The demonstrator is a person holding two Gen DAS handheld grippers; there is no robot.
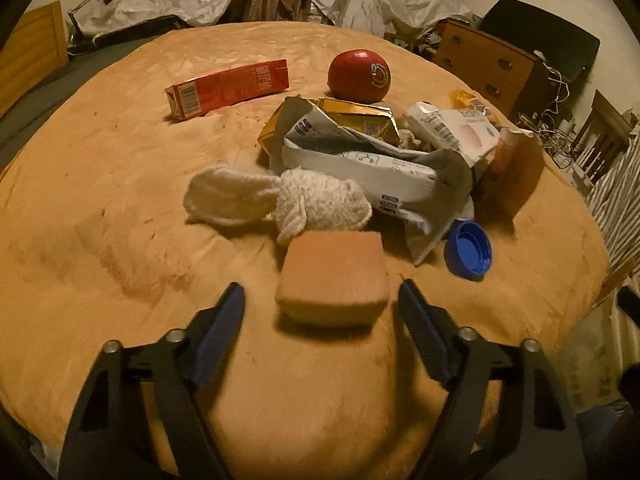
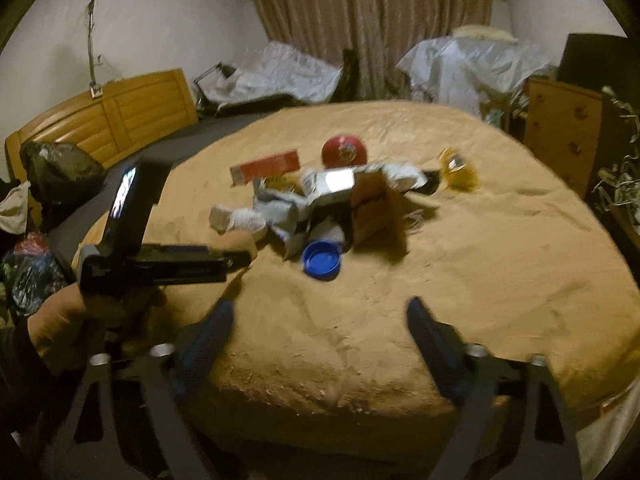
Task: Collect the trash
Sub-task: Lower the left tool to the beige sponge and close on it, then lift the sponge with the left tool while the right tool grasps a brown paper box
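Up close in the left wrist view, the left gripper (image 1: 322, 300) stands agape, nothing touching its pads, with a tan sponge (image 1: 334, 278) just ahead at twelve o'clock on the orange blanket (image 1: 120, 200). Beyond lie a white rag (image 1: 280, 198), torn wrappers (image 1: 360, 160), a blue cap (image 1: 469, 250) at two o'clock, a red carton (image 1: 228, 88) at eleven and a red ball (image 1: 359, 76)

Over in the blurred right wrist view, the right gripper (image 2: 320, 316) is likewise agape and empty; the blue cap (image 2: 321, 259) sits at twelve o'clock, the trash heap (image 2: 320, 200) behind it, the left gripper's body (image 2: 160, 260) at nine

White walls (image 2: 160, 20), brown curtain (image 2: 372, 20), wooden dresser (image 1: 488, 68), dim warm light.
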